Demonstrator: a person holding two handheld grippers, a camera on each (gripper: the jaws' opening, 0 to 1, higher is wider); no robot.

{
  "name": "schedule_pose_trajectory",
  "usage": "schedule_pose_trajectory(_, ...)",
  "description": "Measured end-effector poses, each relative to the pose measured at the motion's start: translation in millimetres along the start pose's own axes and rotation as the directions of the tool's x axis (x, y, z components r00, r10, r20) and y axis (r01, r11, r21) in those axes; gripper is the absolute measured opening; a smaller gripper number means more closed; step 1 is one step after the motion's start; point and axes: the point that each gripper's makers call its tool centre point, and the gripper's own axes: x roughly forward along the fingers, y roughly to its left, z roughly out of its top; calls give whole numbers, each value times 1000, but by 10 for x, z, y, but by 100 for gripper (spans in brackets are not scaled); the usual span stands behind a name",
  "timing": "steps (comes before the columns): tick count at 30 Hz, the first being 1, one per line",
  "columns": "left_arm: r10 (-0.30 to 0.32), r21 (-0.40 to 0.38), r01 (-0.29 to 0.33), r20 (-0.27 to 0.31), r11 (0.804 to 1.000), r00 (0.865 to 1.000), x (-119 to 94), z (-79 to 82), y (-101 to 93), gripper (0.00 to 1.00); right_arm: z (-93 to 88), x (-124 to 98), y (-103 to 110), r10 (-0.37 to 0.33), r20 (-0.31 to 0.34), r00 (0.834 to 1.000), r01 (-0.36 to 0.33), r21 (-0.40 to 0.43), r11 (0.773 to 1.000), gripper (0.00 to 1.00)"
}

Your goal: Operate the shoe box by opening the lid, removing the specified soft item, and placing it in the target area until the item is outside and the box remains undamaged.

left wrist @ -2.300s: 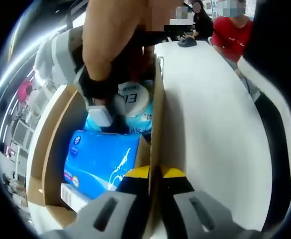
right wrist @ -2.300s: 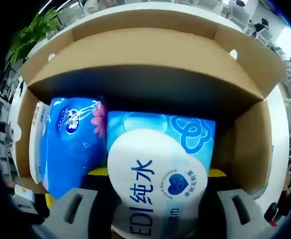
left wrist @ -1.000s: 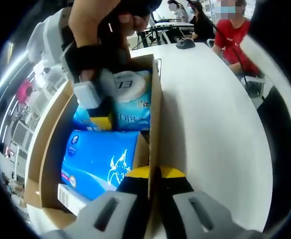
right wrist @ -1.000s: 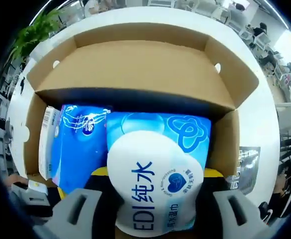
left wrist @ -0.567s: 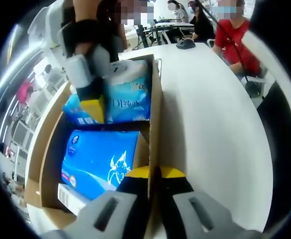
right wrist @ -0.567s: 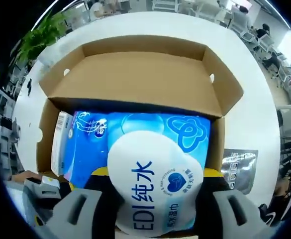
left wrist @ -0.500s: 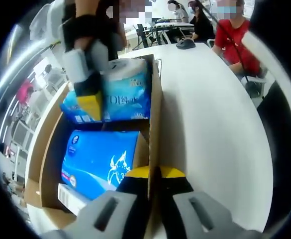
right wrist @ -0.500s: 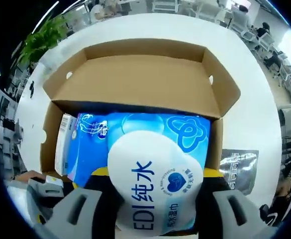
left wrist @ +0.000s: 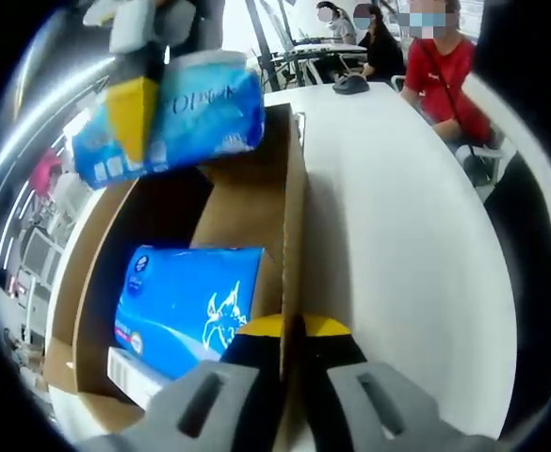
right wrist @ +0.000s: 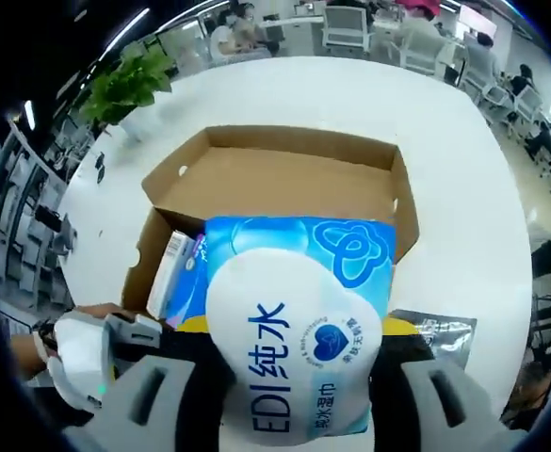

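Note:
The open cardboard shoe box (left wrist: 289, 217) lies on a white table (left wrist: 397, 245). My left gripper (left wrist: 292, 326) is shut on the top edge of the box's side wall. A light-blue wet wipes pack (left wrist: 195, 113) hangs above the box at the upper left, with a yellow finger (left wrist: 129, 105) of the other gripper pressed on it. In the right gripper view my right gripper (right wrist: 294, 325) is shut on that wipes pack (right wrist: 299, 311), well above the box (right wrist: 284, 179). A dark-blue tissue pack (left wrist: 186, 303) lies inside the box.
A silver pouch (right wrist: 437, 331) lies on the table beside the box. The left gripper's body (right wrist: 91, 356) and a hand sit at the box's near corner. A potted plant (right wrist: 129, 83) stands beyond the table. A person in red (left wrist: 440, 61) sits at the table's far end.
My right gripper has risen with the wet wipes pack, lifting it out of the box and clear above it. The left gripper keeps its hold on the box wall.

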Motion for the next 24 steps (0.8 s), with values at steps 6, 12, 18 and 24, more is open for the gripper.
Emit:
schedule_pose_trajectory(6, -5, -7, 5, 3, 1000, 1000, -3, 6, -8, 3, -62, -138, -16, 21, 5, 1000, -21, -49, 999, 60)
schedule_pose_trajectory(12, -3, -6, 3, 1, 1000, 1000, 0, 6, 2, 3, -70, -389, -30, 58, 31, 998, -56, -60, 997, 60)
schedule_pose_trajectory(18, -5, -7, 5, 1, 1000, 1000, -13, 20, -5, 3, -121, -616, -145, 63, 31, 998, -58, -128, 990, 60)
schedule_pose_trajectory(24, 1, -6, -1, 3, 1000, 1000, -18, 20, -9, 3, -190, -761, -349, 42, 9, 999, -39, -219, 975, 60)
